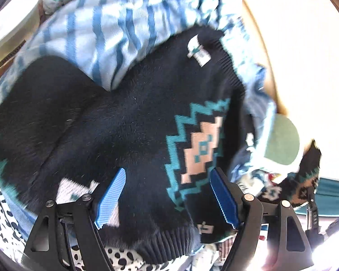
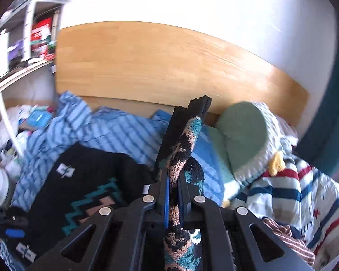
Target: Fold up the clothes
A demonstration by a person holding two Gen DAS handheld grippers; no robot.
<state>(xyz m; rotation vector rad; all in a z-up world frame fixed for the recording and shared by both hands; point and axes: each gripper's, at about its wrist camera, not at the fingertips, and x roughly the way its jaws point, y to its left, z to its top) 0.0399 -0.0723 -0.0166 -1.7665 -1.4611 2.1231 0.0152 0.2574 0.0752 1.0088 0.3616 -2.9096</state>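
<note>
**Dark knit sweater on the bed, one edge clamped in the right hand-held gripper**

A black knit sweater [image 1: 128, 122] with a teal zigzag and peach diamond pattern lies spread over a blue-and-white striped sheet [image 1: 106, 29] on a bed. Its ribbed hem faces the left wrist camera, and a small white label [image 1: 197, 50] shows near the far edge.

The left hand-held gripper [image 1: 167, 199] hovers just above the sweater with its jaws wide apart; its blue ribbed pads [image 1: 111, 197] flank the lower part of the pattern and hold nothing. Whether the pads touch the knit cannot be told.

The right hand-held gripper [image 2: 193, 117] is closed tight on a twisted strip of the same sweater, patterned in teal, peach and black. The strip runs up between the black fingers [image 2: 169, 140] and also hangs down in front of the lens. The rest of the sweater [image 2: 83, 180] lies lower left in the right wrist view, on the striped sheet [image 2: 106, 131].

Behind the bed stands a light wooden headboard [image 2: 147, 63]. A green round cushion with white fleecy trim [image 2: 244, 137] rests against it, beside a white blanket with red and blue stripes [image 2: 300, 194]. A white shelf unit [image 2: 27, 33] with blurred items stands at the left.
</note>
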